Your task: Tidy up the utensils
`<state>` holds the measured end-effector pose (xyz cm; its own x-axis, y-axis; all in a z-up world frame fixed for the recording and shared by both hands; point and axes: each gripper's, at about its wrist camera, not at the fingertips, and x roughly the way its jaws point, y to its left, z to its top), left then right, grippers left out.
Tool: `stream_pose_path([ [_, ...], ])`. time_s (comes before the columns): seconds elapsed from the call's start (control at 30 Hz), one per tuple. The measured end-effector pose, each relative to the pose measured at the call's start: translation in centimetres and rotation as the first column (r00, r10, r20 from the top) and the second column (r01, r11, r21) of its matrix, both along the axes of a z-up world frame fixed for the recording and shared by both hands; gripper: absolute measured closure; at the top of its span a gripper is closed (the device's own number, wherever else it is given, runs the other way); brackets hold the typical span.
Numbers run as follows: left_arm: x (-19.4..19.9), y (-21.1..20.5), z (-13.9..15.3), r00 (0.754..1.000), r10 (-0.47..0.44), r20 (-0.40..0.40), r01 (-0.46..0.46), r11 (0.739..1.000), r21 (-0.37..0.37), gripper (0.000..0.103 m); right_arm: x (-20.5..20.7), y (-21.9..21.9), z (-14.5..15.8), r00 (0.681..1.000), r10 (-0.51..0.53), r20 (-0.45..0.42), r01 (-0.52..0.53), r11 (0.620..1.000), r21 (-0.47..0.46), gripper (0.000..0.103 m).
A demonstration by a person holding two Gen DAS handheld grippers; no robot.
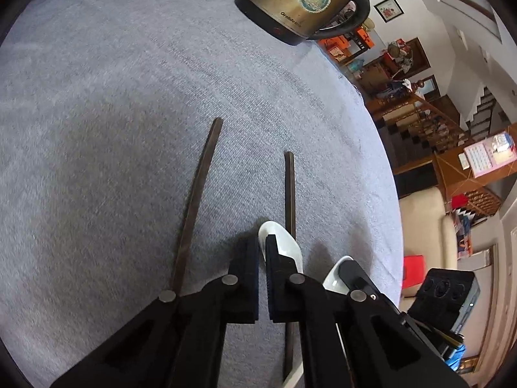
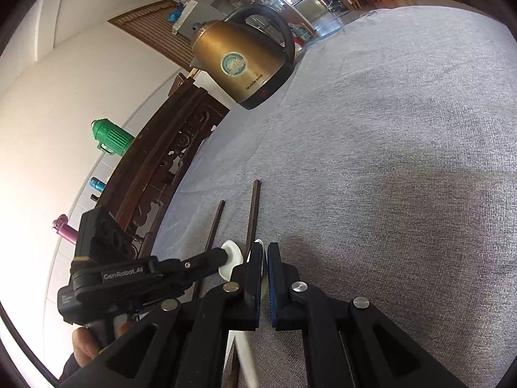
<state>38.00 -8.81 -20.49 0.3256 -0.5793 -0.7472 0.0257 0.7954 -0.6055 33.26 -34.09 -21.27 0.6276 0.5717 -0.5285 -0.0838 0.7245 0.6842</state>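
Right wrist view, kettle (image 2: 245, 61) marked "Orelide", left tool (image 2: 223, 257) "GenRobot.AI"

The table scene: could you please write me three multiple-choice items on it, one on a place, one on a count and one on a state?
1. Where does the kettle stand?
A. Near the far edge of the cloth
B. Between the chopsticks
C. On the floor

2. How many chopsticks are on the cloth?
A. One
B. Two
C. Four

3. How do the chopsticks lie?
A. Crossed over each other
B. Standing in the kettle
C. Flat and apart

Answers:
1 A: the kettle sits by the edge of the grey cloth, well beyond the utensils.
2 B: one of the dark chopsticks lies to the left and a second to the right.
3 C: both rest flat on the cloth with bare cloth between them.
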Motion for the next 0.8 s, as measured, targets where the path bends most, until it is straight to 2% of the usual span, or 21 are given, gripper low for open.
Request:
stream_pose_path([
  [0.1,-0.1,-0.4,0.4,0.999,-0.016,0.034,0.015,0.999,0.039,0.100,0.0,0.1,0.2,1.000,-0.002,0.011,0.003,1.000,-0.006,0.099],
  [0.27,-0.3,-0.3,2.1,0.993,-0.023,0.112,0.016,0.998,0.057,0.102,-0.4,-0.2,0.5,0.999,-0.032,0.042,0.033,0.999,-0.022,0.099],
  [0.47,-1.2,1.0,5.8,0.972,-0.021,0.232,-0.001,0.996,0.093,0.102,-2.3,-1.7,1.9,0.983,-0.141,0.119,0.146,0.989,-0.035,0.099],
  [0.63,-3.5,2.9,9.1,0.941,-0.003,0.339,-0.042,0.991,0.127,0.102,-5.1,-3.4,3.2,0.945,-0.280,0.167,0.288,0.957,-0.026,0.099],
  [0.8,-6.3,6.4,11.1,0.912,0.053,0.407,-0.112,0.986,0.122,0.102,-10.0,-4.6,5.6,0.884,-0.406,0.232,0.431,0.900,-0.067,0.099],
])
